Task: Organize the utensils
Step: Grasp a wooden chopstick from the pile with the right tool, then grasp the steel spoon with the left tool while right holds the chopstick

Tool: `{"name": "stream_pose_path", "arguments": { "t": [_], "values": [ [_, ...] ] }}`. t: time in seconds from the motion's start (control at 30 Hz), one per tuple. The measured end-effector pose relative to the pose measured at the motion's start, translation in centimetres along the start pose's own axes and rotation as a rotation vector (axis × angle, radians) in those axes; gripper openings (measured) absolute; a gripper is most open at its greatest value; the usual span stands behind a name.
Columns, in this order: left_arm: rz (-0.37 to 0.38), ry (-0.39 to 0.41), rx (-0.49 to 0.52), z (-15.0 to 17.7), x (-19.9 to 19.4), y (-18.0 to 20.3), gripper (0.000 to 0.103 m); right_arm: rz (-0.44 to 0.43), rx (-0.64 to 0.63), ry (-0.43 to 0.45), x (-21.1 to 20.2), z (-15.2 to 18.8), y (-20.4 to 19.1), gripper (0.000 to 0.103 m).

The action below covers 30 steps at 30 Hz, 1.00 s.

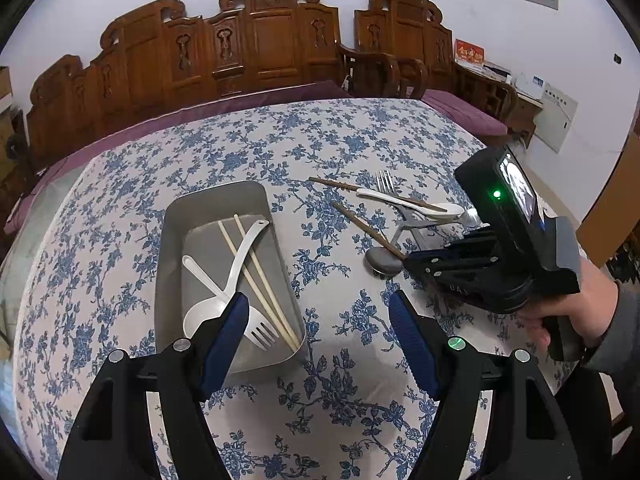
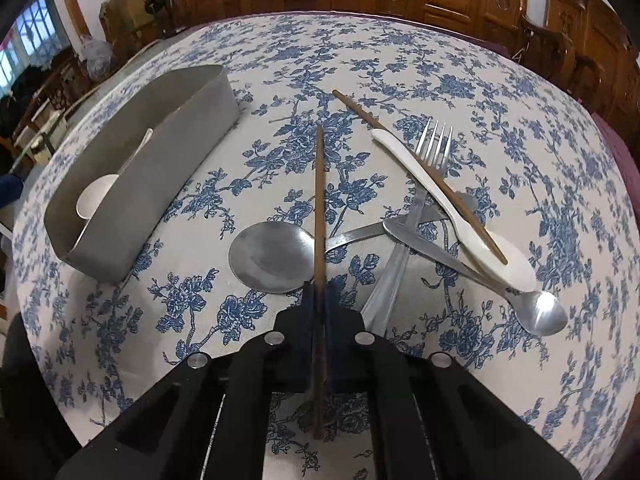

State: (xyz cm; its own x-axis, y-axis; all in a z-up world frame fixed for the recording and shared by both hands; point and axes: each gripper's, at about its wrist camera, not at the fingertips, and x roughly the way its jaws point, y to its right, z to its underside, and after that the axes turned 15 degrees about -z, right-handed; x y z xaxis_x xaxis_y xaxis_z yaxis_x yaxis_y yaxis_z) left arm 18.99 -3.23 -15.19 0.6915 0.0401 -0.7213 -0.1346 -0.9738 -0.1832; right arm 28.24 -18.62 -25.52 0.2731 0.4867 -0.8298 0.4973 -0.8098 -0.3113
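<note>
Clamped in my right gripper (image 2: pixel 319 292) is a brown chopstick (image 2: pixel 319 184), its far end pointing away over the flowered tablecloth (image 2: pixel 400 60). Just left of that stick lies a big metal spoon (image 2: pixel 272 256). To the stick's right sits a heap: a metal fork (image 2: pixel 434 144), a white spoon (image 2: pixel 460 216), a second brown chopstick (image 2: pixel 360 112) and a smaller metal spoon (image 2: pixel 538 312). Well left of the stick stands the grey tray (image 2: pixel 168 160). My left gripper (image 1: pixel 318 308) hangs with its jaws apart and empty beside that tray (image 1: pixel 224 204), which holds white utensils and pale chopsticks (image 1: pixel 260 280).
</note>
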Motion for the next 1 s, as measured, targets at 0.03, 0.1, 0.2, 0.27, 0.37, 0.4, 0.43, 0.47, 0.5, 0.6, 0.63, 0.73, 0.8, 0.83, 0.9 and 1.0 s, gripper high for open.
{"name": "stream_pose_path", "arguments": {
  "t": [0.03,0.1,0.2,0.27,0.37,0.4,0.43,0.47,0.5,0.6,0.63,0.73,0.8,0.83,0.9,1.0],
  "values": [
    [-0.002,-0.001,0.001,0.0,0.1,0.1,0.070,0.008,-0.012,-0.007,0.1,0.0,-0.2,0.006],
    [-0.001,-0.004,0.001,0.0,0.1,0.2,0.070,-0.003,-0.020,-0.010,-0.1,0.1,-0.3,0.006],
    [0.002,-0.017,0.010,-0.1,0.6,0.7,0.070,-0.018,-0.015,0.024,-1.5,0.6,-0.2,0.006],
    [0.005,-0.027,0.020,-0.4,1.0,1.3,0.069,-0.022,-0.008,0.049,-2.8,1.1,-0.1,0.006],
    [0.010,-0.041,0.037,-1.1,1.9,2.4,0.069,-0.018,0.005,0.085,-5.0,2.3,0.5,0.006],
    [0.010,-0.044,0.044,-1.3,2.2,2.8,0.069,-0.015,0.009,0.097,-5.8,2.7,0.7,0.006],
    [0.012,-0.048,0.050,-1.6,2.5,3.2,0.069,-0.013,0.015,0.104,-6.2,3.1,1.0,0.006],
    [0.014,-0.052,0.057,-1.7,2.7,3.6,0.069,-0.012,0.025,0.114,-6.9,3.7,1.4,0.006],
    [0.018,-0.059,0.065,-2.0,3.0,4.0,0.069,-0.011,0.037,0.126,-7.6,4.3,1.8,0.006],
    [0.033,-0.085,0.080,-2.7,4.1,5.3,0.069,-0.014,0.072,0.152,-8.8,5.6,3.0,0.006],
    [0.038,-0.097,0.089,-2.9,4.6,5.8,0.068,-0.016,0.079,0.156,-9.0,5.9,3.3,0.006],
    [0.038,-0.123,0.120,-3.6,5.9,7.3,0.065,-0.021,0.091,0.168,-9.7,6.8,4.3,0.006],
    [0.036,-0.138,0.140,-4.0,6.6,8.1,0.064,-0.020,0.096,0.172,-9.9,7.1,4.7,0.006],
    [0.034,-0.147,0.154,-4.2,7.1,8.6,0.063,-0.016,0.095,0.167,-9.9,7.1,4.9,0.006],
    [0.028,-0.161,0.176,-4.5,8.0,9.3,0.062,-0.012,0.095,0.173,-10.2,7.2,5.2,0.006],
    [0.031,-0.183,0.204,-5.1,9.3,10.2,0.061,-0.015,0.109,0.189,-10.8,7.3,5.7,0.006]
  ]
}}
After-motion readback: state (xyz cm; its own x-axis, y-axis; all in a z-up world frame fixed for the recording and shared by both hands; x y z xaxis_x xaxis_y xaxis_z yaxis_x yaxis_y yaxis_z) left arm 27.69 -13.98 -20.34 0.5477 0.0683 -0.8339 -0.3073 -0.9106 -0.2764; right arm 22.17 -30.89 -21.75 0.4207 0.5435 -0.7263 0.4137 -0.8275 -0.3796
